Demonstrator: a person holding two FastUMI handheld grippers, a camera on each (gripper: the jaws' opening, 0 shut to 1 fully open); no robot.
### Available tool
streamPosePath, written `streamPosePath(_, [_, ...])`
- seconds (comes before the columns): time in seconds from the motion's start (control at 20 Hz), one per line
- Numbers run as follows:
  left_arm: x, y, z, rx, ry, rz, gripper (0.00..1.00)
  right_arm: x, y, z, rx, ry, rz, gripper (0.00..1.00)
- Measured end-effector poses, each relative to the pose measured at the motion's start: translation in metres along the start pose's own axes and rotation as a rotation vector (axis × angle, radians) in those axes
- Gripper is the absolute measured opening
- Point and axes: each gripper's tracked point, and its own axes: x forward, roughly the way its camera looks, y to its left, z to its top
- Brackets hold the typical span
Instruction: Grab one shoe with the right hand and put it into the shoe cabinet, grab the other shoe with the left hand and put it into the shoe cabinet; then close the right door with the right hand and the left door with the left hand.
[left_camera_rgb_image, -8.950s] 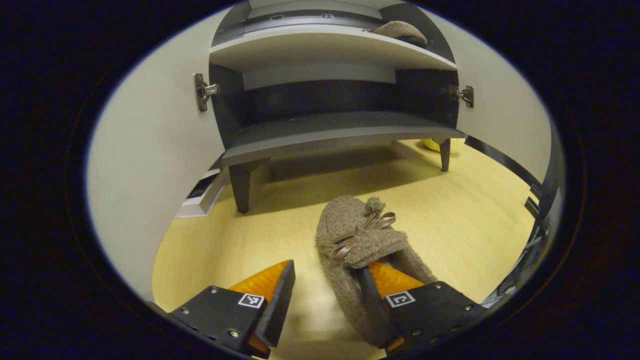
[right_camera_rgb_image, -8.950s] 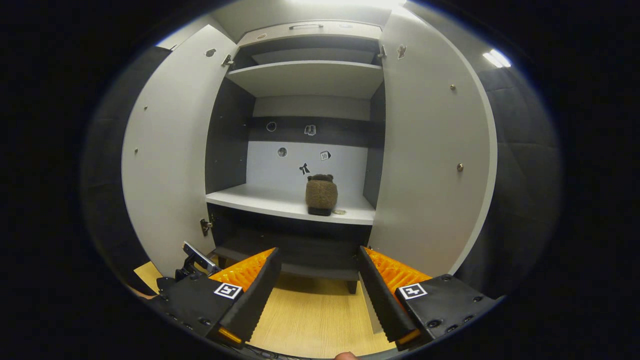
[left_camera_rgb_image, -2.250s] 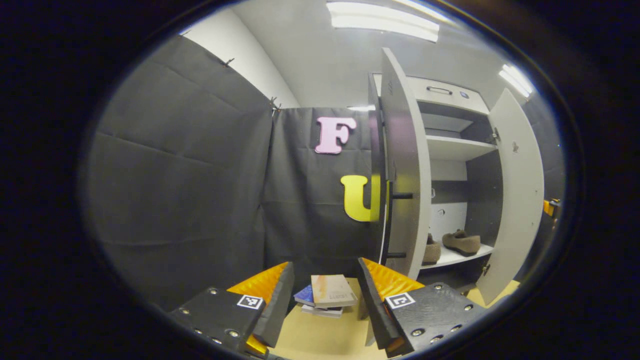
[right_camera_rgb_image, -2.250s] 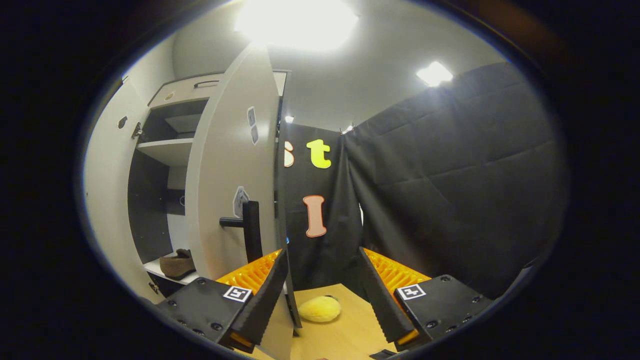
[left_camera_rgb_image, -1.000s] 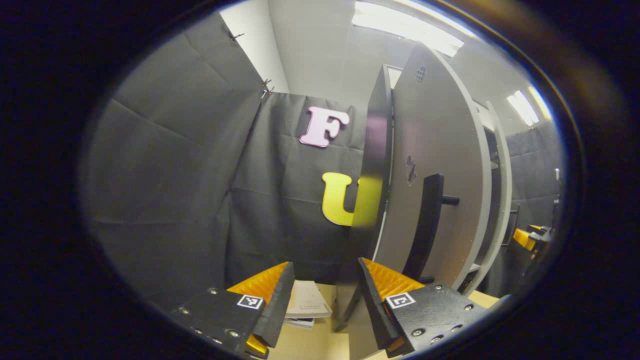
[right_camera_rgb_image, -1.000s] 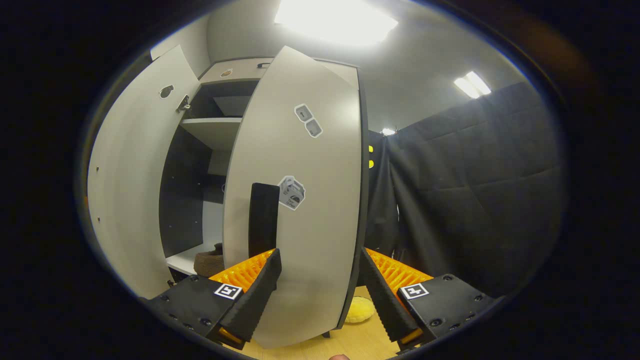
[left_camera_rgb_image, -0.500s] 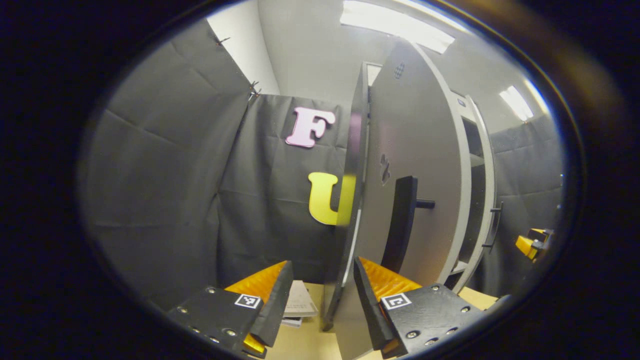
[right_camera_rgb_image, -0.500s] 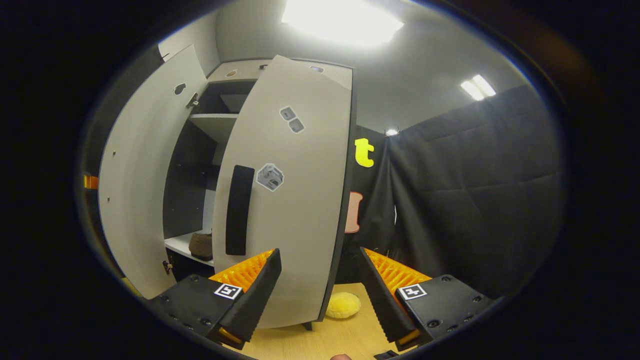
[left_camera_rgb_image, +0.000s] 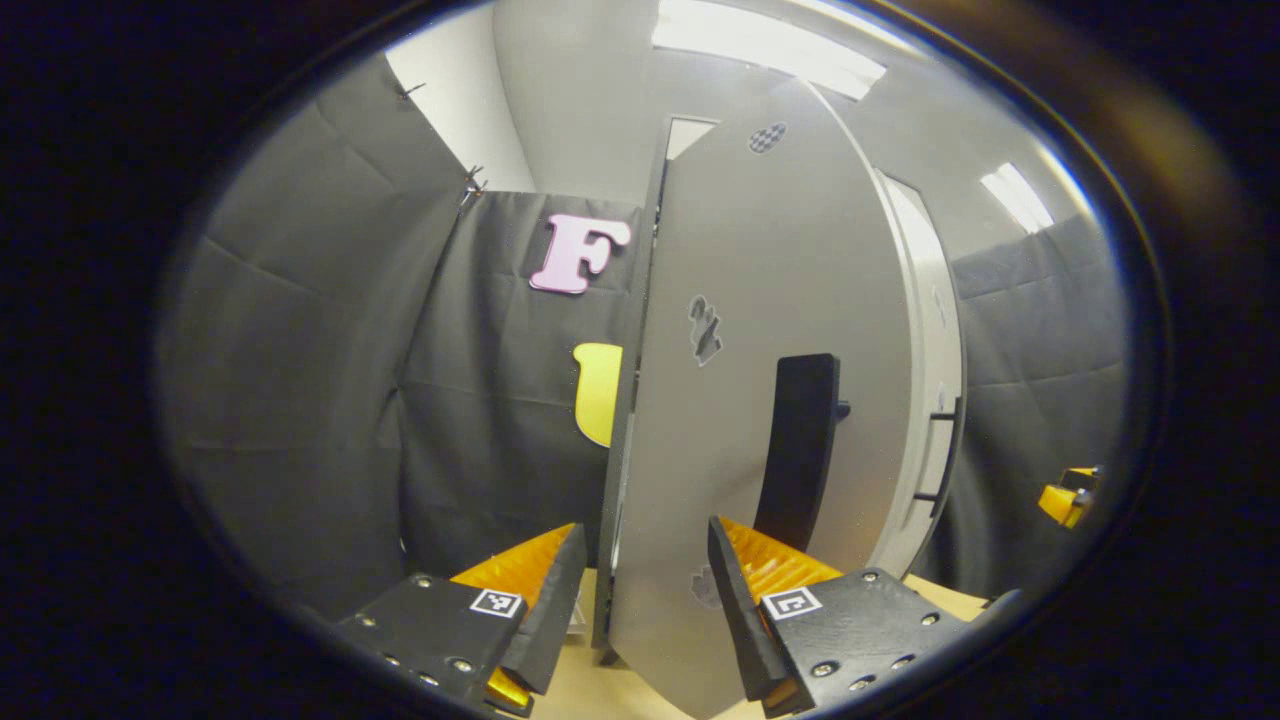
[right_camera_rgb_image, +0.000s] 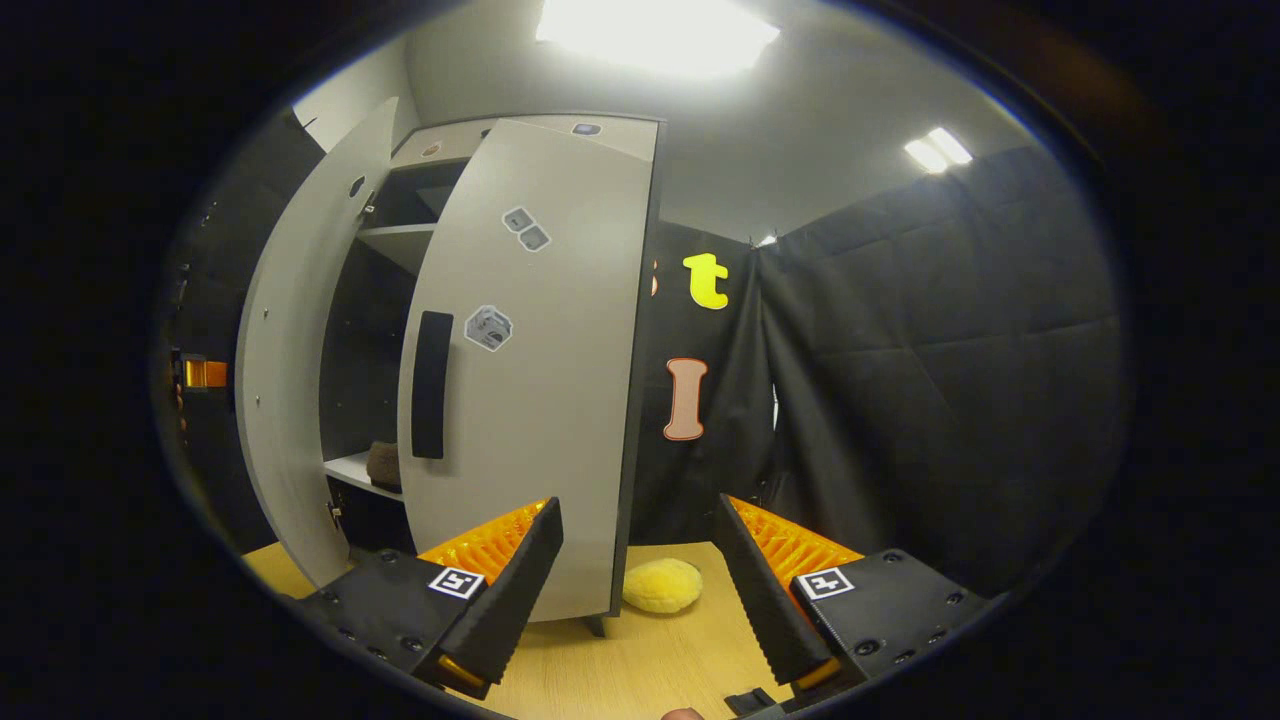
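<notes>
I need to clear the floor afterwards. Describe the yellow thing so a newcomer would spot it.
Start at the tall pale shoe cabinet. On the wooden floor beside its right door's lower corner lies a soft yellow lump, the one rounded, fuzzy-looking thing there.

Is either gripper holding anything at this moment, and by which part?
Nothing is held. The left gripper is open, the left door's edge standing between its fingers unclamped. The right gripper is open and empty.
</notes>
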Motion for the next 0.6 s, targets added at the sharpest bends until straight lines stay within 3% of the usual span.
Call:
streamPosePath(0.1, [0.010,-0.017,-0.004,-0.016,0.003,-0.027,0.74,-0.005,-0.005,-0.001,-0.002,0.004,-0.009,0.96])
streamPosePath(0.35, [0.045,-0.059,-0.020,-0.047,0.029,-0.112,0.74,-0.015,-0.003,-0.002,-0.001,0.009,-0.024,0.96])
streamPosePath(0.4, [0.055,-0.065,-0.023,-0.046,0.031,-0.121,0.69,-0.017,0.000,-0.003,-0.002,0.010,-0.023,0.96])
streamPosePath(0.6, [0.063,-0.085,-0.023,0.001,0.019,-0.145,0.73,-0.019,0.019,-0.005,-0.015,0.022,-0.012,0.97])
